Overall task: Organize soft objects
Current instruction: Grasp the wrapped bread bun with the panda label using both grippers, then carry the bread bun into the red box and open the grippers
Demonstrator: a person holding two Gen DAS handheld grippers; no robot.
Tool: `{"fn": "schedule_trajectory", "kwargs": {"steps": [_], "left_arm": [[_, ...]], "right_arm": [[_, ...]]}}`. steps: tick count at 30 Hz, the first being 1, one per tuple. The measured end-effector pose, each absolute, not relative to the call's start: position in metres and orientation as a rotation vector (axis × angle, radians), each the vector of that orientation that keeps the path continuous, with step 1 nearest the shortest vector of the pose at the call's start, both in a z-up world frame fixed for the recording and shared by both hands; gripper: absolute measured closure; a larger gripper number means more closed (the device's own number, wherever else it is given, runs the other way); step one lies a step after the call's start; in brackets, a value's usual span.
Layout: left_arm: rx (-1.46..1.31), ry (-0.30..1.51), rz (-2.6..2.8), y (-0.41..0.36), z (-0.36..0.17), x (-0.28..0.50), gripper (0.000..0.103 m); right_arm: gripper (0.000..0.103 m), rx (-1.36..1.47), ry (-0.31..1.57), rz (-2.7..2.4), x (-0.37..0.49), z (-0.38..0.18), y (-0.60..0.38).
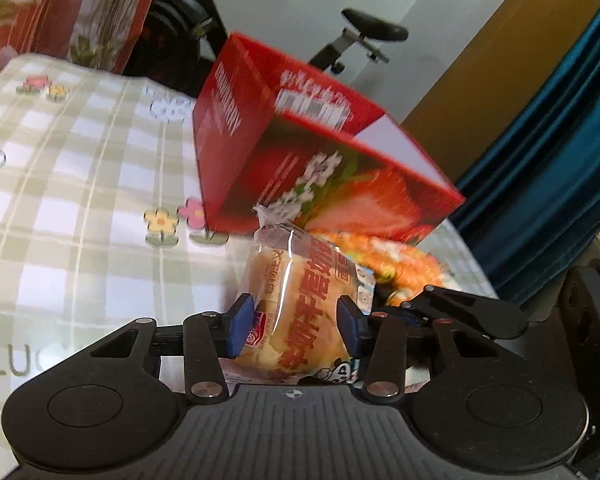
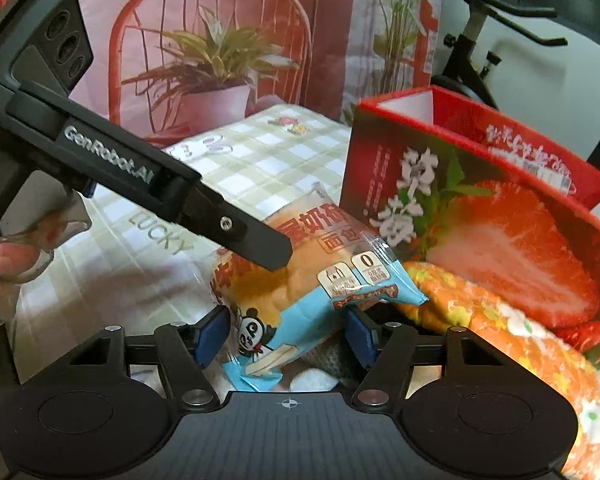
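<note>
Bread packet (image 1: 300, 304) lying low in the frame centre before the red strawberry box (image 1: 320, 160), sitting between both grippers' blue pads. Left gripper (image 1: 294, 324) pinching its middle; right gripper (image 2: 286, 336) bracketing the blue end, contact unclear. Looking light, squashy, slippery-wrapped; gripping gently across the loaf's middle.

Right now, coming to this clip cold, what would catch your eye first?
The wrapped bread bun sits front and centre, gripped between both hand-held grippers: the left and the right. Just behind it looms a big red strawberry box, tipped at an angle on the checked tablecloth, with an orange flowered soft thing lying beside it.
</note>
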State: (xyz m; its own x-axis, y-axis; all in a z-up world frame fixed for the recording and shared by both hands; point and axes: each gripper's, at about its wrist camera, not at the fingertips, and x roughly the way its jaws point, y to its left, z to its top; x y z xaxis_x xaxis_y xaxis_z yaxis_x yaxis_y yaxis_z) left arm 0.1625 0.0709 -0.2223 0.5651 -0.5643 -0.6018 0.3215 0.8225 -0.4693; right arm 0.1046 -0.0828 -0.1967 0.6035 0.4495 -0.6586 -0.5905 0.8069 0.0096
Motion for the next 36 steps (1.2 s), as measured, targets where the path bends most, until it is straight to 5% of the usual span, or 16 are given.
{"fn": "schedule_trajectory", "kwargs": {"steps": [21, 36], "left_arm": [[-0.305, 0.604, -0.540, 0.045, -0.133, 0.170, 0.056], [-0.312, 0.586, -0.526, 0.009, -0.132, 0.255, 0.056]], "right_arm": [[0.044, -0.298, 0.479, 0.613, 0.127, -0.113, -0.109], [0.044, -0.335, 0.484, 0.573, 0.227, -0.103, -0.152]]}}
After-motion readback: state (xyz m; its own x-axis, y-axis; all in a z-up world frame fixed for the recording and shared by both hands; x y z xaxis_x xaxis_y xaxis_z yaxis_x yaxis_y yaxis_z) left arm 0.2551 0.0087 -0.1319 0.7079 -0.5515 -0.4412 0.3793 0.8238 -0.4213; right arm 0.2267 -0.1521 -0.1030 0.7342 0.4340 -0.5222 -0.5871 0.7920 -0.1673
